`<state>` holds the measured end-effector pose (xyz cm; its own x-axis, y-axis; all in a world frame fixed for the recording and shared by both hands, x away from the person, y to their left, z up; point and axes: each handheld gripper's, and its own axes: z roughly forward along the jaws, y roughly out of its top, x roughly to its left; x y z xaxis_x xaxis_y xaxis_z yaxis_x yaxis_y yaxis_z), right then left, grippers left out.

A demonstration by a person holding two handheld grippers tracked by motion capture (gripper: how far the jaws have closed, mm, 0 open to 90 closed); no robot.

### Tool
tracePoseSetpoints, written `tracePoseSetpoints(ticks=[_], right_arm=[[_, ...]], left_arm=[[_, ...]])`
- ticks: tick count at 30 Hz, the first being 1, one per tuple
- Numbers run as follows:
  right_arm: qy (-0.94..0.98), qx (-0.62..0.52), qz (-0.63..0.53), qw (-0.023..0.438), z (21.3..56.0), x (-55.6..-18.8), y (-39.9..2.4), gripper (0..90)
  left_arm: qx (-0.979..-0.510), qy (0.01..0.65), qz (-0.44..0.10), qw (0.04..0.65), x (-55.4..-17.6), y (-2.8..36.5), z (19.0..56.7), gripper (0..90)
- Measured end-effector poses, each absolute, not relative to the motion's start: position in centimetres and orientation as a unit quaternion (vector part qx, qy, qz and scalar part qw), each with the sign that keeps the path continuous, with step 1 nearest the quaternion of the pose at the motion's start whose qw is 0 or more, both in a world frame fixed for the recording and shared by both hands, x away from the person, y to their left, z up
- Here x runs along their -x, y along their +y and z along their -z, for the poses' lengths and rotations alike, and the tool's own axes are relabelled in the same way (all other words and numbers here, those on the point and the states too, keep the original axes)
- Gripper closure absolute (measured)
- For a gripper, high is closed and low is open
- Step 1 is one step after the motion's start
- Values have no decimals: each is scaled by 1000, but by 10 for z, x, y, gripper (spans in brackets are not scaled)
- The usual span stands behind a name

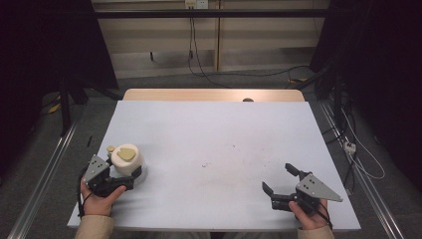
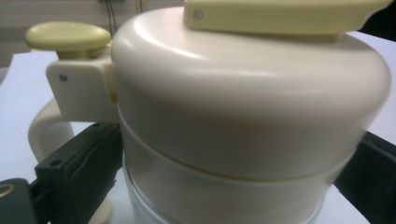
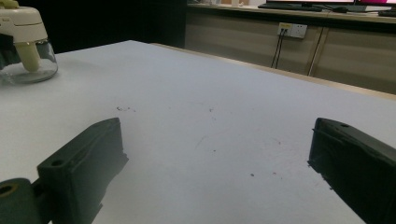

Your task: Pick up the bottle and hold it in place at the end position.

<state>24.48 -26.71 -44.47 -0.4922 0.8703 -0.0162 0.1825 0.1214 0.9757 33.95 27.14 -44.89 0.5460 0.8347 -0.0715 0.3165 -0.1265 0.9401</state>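
The right gripper [image 1: 279,184] is held near, jaws spread and empty. Farther left, the cream-lidded jar [image 1: 127,160] stands on the table [image 1: 219,144], clasped at its waist by the left gripper [image 1: 133,178]. Grasp step judged done; a steady lift is called for.

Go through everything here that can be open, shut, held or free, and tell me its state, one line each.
Jug: upright on the table, cream lid on, flap down.
Left gripper: jaws closed around the jug's body.
Right gripper: jaws open, holding nothing, low over the table.
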Motion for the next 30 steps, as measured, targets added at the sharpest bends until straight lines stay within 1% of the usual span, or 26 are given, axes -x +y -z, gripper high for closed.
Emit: tracePoseSetpoints(ticks=[18,20,30], right_arm=[[677,-389,-537,319,444,-245,-267,29],[677,-389,-538,319,445,-245,-266,29],[677,-388,-538,317,445,-246,-266,30]], left_arm=[[-703,419,-249,518,-348,264,452,20],[-705,416,-249,518,-348,263,452,34],[-700,419,-254,519,-350,260,452,42]])
